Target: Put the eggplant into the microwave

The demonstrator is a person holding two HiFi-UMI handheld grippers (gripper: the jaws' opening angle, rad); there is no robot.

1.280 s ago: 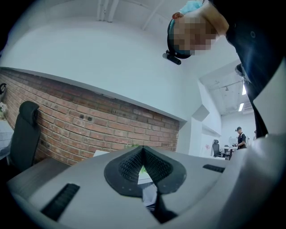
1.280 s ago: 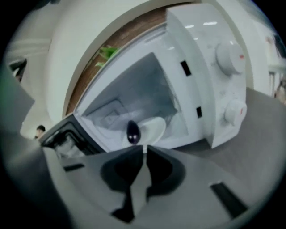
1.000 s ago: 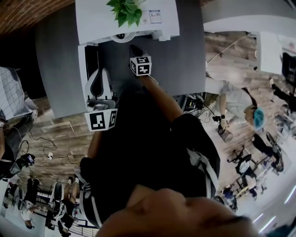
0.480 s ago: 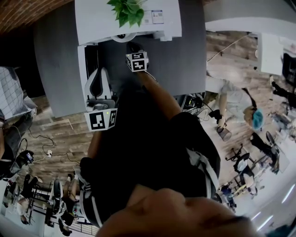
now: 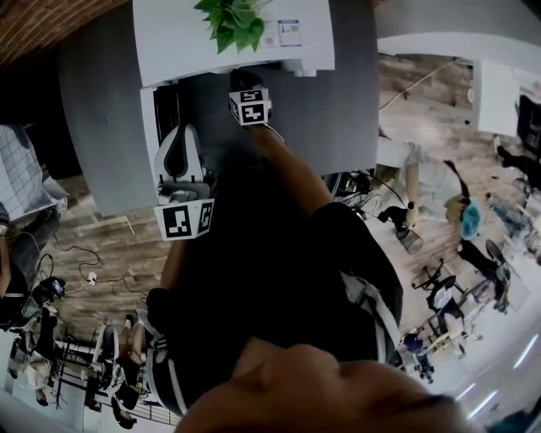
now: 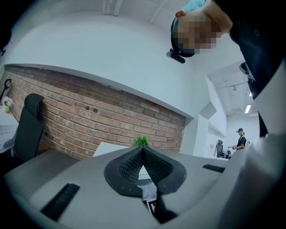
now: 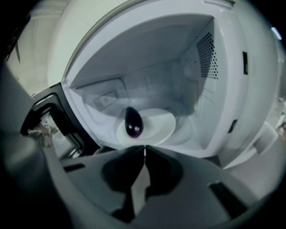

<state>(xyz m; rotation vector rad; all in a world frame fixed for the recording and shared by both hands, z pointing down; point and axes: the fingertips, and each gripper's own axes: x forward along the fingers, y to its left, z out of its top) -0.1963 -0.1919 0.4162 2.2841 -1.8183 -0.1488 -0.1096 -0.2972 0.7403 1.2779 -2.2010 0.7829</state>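
The white microwave (image 5: 232,42) stands at the back of the grey table, its door (image 5: 156,114) swung open to the left. In the right gripper view its cavity (image 7: 187,85) is open and the dark purple eggplant (image 7: 133,121) lies on the white turntable plate (image 7: 158,127). My right gripper (image 7: 144,150) is shut and empty, just in front of the opening, a little short of the eggplant; in the head view it (image 5: 245,83) sits at the microwave's mouth. My left gripper (image 5: 181,139) hangs beside the open door, jaws shut with nothing between them (image 6: 143,150).
A green plant (image 5: 230,21) stands on top of the microwave. The grey table (image 5: 338,110) extends to the right. People (image 5: 427,182) move about on the wooden floor at the right. The left gripper view shows a brick wall (image 6: 89,120) and an office chair (image 6: 29,125).
My right gripper has shifted a little toward the microwave's opening. The left gripper has stayed in place.
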